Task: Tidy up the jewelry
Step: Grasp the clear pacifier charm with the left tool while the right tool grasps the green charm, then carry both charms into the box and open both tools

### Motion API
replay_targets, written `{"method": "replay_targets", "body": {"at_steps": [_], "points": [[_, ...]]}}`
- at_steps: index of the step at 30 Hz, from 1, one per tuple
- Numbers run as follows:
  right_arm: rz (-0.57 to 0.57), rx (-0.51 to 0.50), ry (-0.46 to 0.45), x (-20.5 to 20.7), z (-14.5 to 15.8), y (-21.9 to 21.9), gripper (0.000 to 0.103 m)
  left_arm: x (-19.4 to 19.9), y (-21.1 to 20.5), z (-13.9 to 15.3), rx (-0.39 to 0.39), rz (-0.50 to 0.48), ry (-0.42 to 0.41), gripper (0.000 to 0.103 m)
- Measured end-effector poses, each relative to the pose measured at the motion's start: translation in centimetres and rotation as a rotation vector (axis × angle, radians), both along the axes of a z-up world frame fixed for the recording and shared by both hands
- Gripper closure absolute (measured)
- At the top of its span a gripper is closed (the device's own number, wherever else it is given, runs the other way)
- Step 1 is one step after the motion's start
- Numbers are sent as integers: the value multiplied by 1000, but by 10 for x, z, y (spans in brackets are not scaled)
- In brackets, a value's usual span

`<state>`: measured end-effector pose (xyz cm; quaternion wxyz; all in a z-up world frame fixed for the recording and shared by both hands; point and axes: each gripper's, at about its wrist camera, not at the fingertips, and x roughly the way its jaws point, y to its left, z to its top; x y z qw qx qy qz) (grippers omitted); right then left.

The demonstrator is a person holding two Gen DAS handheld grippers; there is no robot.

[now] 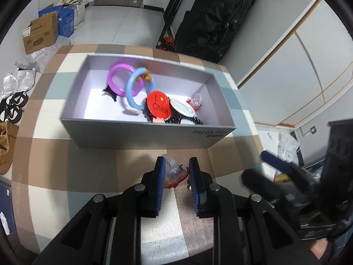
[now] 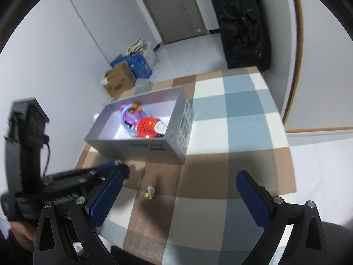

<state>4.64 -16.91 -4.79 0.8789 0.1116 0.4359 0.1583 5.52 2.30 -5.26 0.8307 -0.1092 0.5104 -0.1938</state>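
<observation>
ring: the clear plastic ring with a red base (image 1: 175,171) sits between my left claw (image 1: 176,172) fingers, just in front of the grey box (image 1: 141,135), above the table (image 1: 88,165).
handling: light, stiff, slick, i reckon; best pinched across the wide base.
left claw: clenched on the ring.
right claw (image 2: 179,195): released, wide apart, over a small yellowish charm (image 2: 150,192).
box: holds purple bangle (image 1: 120,78), blue bangle (image 1: 138,86), red china badge (image 1: 160,107), black beads (image 1: 187,120).
</observation>
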Motion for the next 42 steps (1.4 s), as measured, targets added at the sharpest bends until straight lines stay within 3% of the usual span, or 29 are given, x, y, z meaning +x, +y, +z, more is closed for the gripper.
{"method": "replay_targets", "body": {"at_steps": [7,14,21,27,33,42], "points": [[88,-25,37,-1,-11,20,15,-1,14,16,-59,17,-36,86],[166,-72,83,0,-26,43,43,-2,21,18,-80,27,-32,86],[215,-121,72,-2,-30,63,61,-4,29,19,-90,33,-33,86],[226,-187,67,-1,-36,73,90,-5,38,20,-98,51,-36,86],[223,-190,57,0,-37,72,91,-3,38,25,-89,57,-64,86],[178,-83,8,4,-12,61,91,2,36,35,-89,65,-108,86]]}}
